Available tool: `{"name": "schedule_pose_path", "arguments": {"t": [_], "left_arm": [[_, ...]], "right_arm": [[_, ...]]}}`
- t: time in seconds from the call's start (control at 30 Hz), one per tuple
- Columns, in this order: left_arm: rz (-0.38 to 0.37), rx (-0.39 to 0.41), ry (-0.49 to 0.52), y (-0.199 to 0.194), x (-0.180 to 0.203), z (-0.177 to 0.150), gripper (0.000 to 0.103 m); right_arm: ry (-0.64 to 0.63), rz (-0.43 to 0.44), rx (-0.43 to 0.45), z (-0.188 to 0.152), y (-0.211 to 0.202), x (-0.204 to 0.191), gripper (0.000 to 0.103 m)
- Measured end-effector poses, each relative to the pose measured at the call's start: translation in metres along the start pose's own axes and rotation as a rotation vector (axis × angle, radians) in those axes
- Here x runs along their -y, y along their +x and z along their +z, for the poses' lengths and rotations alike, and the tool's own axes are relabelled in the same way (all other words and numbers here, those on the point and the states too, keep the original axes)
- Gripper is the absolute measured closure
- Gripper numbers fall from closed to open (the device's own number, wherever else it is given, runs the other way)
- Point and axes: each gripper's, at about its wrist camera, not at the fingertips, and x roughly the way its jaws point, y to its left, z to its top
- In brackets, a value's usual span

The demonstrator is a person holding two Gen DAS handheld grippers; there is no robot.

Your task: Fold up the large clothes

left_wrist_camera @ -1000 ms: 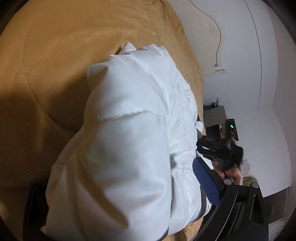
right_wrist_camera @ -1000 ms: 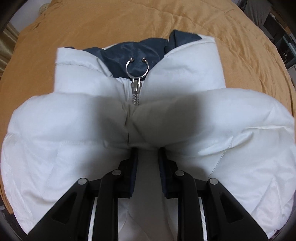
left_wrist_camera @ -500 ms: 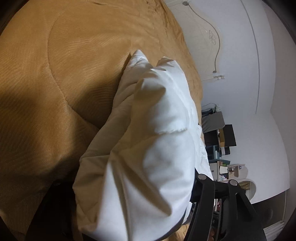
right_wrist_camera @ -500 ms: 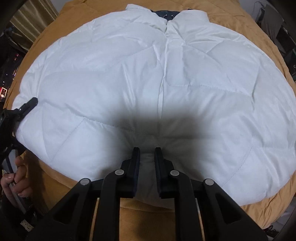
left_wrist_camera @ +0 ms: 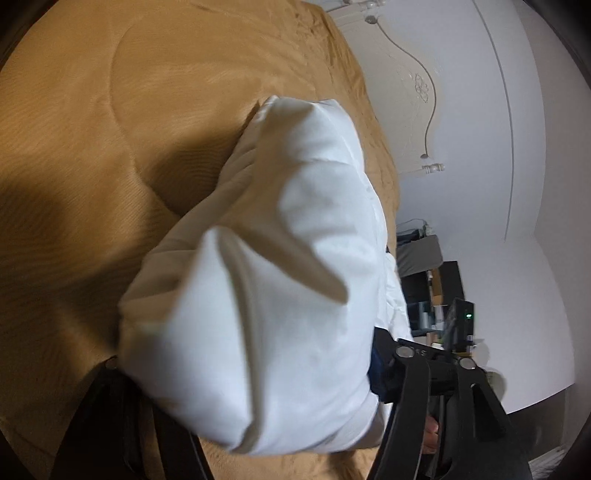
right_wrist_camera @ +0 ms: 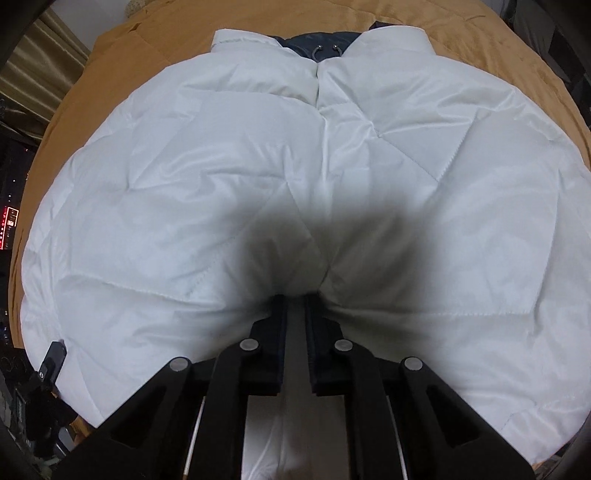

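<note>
**White puffer jacket pinched at two points on the bed**

The white quilted puffer jacket (right_wrist_camera: 295, 184) lies spread front-up on the tan bedspread (right_wrist_camera: 461, 22), its collar at the far end and its navy lining (right_wrist_camera: 317, 40) showing at the neck, where a metal zipper ring (right_wrist_camera: 327, 50) hangs. The hem lies nearest the right tool (right_wrist_camera: 295, 306).

Right tool: both fingers are drawn close together on a fold of the jacket at the middle of the hem; the fabric bulges up on either side of them. It is clenched on the jacket.

Left tool (left_wrist_camera: 255, 391): a bulky padded part of the jacket (left_wrist_camera: 280, 280) fills the space between its fingers, lifted off the bedspread (left_wrist_camera: 110, 147) and hiding one finger almost fully. The fingers stand wide apart with the padding bunched between them, so it grasps the jacket. In the right wrist view, this tool (right_wrist_camera: 51, 360) shows at the jacket's lower left edge.

A white wall (left_wrist_camera: 480, 147) and dark furniture (left_wrist_camera: 443, 288) stand beyond the bed.
</note>
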Motion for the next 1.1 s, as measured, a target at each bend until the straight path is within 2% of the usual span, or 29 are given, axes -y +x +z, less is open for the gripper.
{"name": "schedule_pose_path", "arguments": {"t": [0.07, 0.13, 0.2, 0.3, 0.43, 0.5, 0.57, 0.67, 0.73, 0.8, 0.87, 0.93, 0.97, 1.03, 1.1], "left_arm": [[0.023, 0.019, 0.053, 0.002, 0.012, -0.004, 0.057], [0.034, 0.017, 0.083, 0.0, 0.018, -0.005, 0.064], [0.047, 0.008, 0.077, 0.002, 0.021, -0.006, 0.065], [0.083, 0.01, 0.121, -0.001, 0.029, -0.01, 0.067], [0.124, -0.003, 0.158, 0.006, 0.043, -0.005, 0.067], [0.15, -0.006, 0.181, 0.009, 0.05, -0.006, 0.067], [0.174, -0.003, 0.209, 0.013, 0.059, -0.008, 0.067], [0.196, -0.003, 0.23, 0.014, 0.067, -0.012, 0.067], [0.186, -0.006, 0.226, 0.012, 0.067, -0.017, 0.067], [0.183, -0.006, 0.221, 0.011, 0.063, -0.014, 0.067], [0.19, -0.001, 0.237, 0.011, 0.065, -0.008, 0.067], [0.193, 0.004, 0.256, 0.003, 0.063, -0.007, 0.068], [0.195, 0.006, 0.261, 0.007, 0.059, -0.005, 0.068], [0.188, 0.007, 0.262, 0.0, 0.056, -0.006, 0.068], [0.177, 0.003, 0.267, -0.004, 0.057, -0.009, 0.068]], "right_arm": [[-0.006, 0.004, 0.017, 0.0, -0.011, 0.001, 0.092], [-0.048, -0.024, 0.043, 0.001, -0.018, -0.006, 0.092], [-0.043, -0.046, 0.041, 0.014, -0.013, -0.004, 0.092], [0.016, -0.005, 0.001, 0.057, 0.002, 0.005, 0.096], [0.04, -0.03, 0.053, 0.123, 0.018, 0.007, 0.096], [0.089, -0.007, 0.044, 0.151, 0.032, 0.015, 0.103], [0.16, 0.048, 0.037, 0.169, 0.041, 0.025, 0.103], [0.207, 0.102, 0.062, 0.189, 0.019, 0.041, 0.103], [0.14, 0.077, 0.115, 0.169, -0.013, 0.036, 0.103], [0.049, 0.041, 0.121, 0.135, -0.039, 0.031, 0.103], [-0.036, 0.01, 0.086, 0.097, -0.057, 0.037, 0.103], [-0.084, 0.025, 0.042, 0.047, -0.07, 0.039, 0.103], [-0.099, 0.041, 0.005, 0.032, -0.072, 0.038, 0.103], [-0.094, 0.082, -0.074, -0.013, -0.051, 0.043, 0.103], [-0.079, 0.086, -0.033, -0.024, -0.031, 0.049, 0.103]]}}
